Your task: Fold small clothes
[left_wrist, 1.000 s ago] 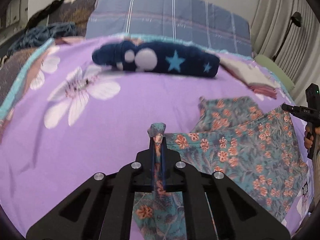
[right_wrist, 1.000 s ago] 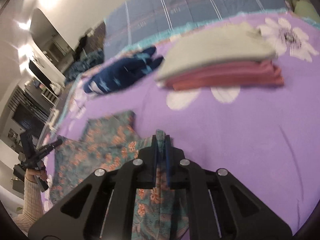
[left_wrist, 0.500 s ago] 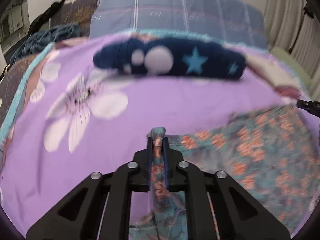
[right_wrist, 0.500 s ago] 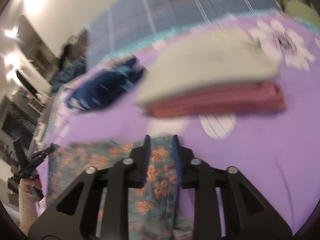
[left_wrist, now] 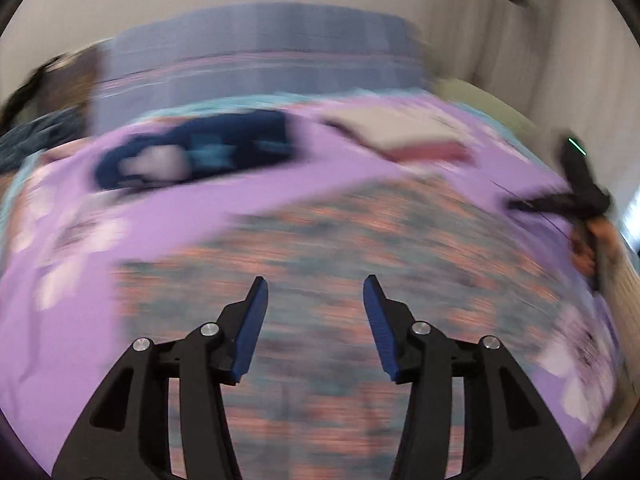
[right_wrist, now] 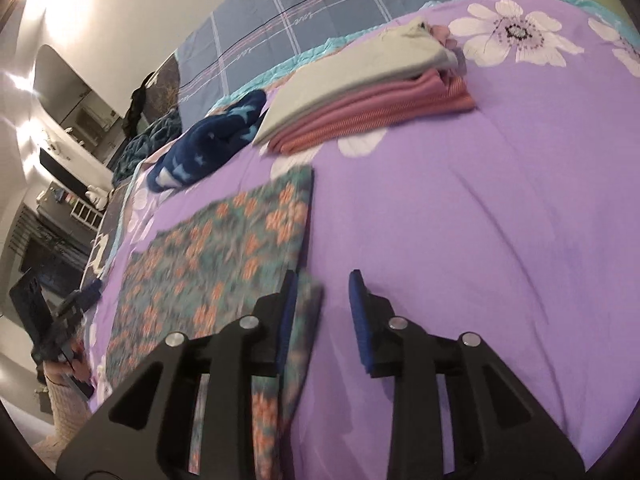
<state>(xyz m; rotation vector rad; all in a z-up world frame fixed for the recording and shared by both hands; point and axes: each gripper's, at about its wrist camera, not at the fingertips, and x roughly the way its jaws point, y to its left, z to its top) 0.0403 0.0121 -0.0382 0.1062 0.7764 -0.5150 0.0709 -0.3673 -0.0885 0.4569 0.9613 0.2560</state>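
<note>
The bed (right_wrist: 500, 200), under a purple flowered cover, carried a floral garment (right_wrist: 224, 248) spread flat, a navy starred garment (right_wrist: 208, 148) and a folded grey-and-pink stack (right_wrist: 360, 100)

We see a teal garment (right_wrist: 224, 248) patterned with orange flowers lying on a purple bedspread (right_wrist: 460, 208) printed with white blossoms. Beyond it we see a navy cloth (right_wrist: 208, 140) with pale blue stars and a stack (right_wrist: 368, 92) of beige over pink-striped folds. Both grippers we hold are black with blue pads (right_wrist: 358, 316).

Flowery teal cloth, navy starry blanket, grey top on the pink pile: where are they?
Flowery teal cloth (right_wrist: 224, 248), right wrist view, its flat middle.
Navy starry blanket (right_wrist: 208, 140), right wrist view, middle.
Grey folded top (right_wrist: 360, 76), right wrist view, upper face.
</note>
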